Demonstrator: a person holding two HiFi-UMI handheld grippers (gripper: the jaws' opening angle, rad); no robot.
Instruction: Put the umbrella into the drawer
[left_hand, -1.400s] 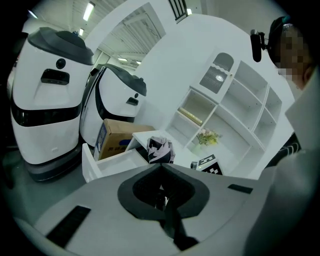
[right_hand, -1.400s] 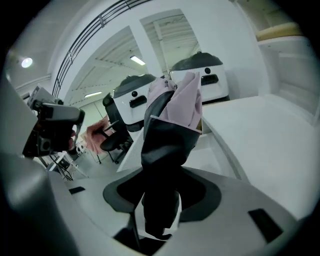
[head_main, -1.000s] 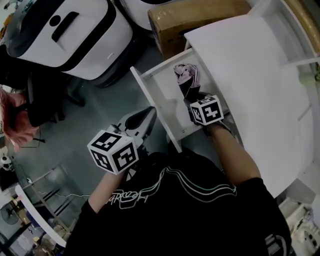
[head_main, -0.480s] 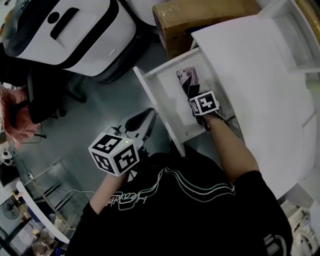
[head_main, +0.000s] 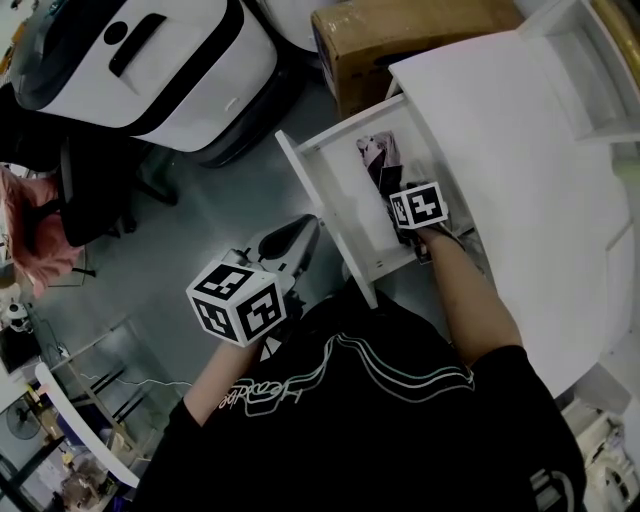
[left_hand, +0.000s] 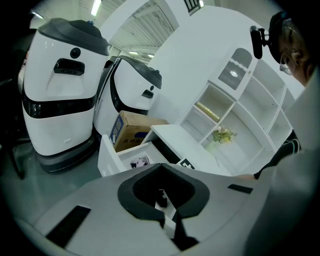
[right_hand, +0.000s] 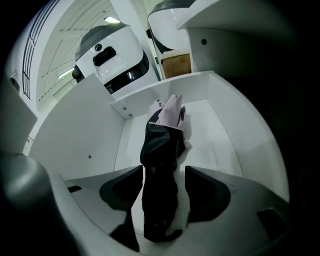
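Observation:
A folded umbrella (right_hand: 160, 150), black with a pale pink end (head_main: 377, 153), lies lengthwise inside the open white drawer (head_main: 340, 190). My right gripper (head_main: 397, 192) reaches steeply down into the drawer. Its jaws are opening around the umbrella's black handle end, and a gap shows at the right pad (right_hand: 210, 192). The umbrella rests on the drawer floor (right_hand: 215, 135). My left gripper (head_main: 298, 234) hangs over the grey floor, left of the drawer front, shut with nothing in it. In the left gripper view its pads (left_hand: 195, 192) meet around an empty hollow.
The drawer juts out from a white desk (head_main: 520, 150) with shelves (left_hand: 235, 100) behind. A cardboard box (head_main: 400, 35) stands just beyond the drawer. Two large white-and-black machines (head_main: 150, 60) stand on the floor to the left, near a dark chair (head_main: 90, 190).
My right gripper has sunk lower into the drawer with the umbrella. My left gripper has stayed where it was.

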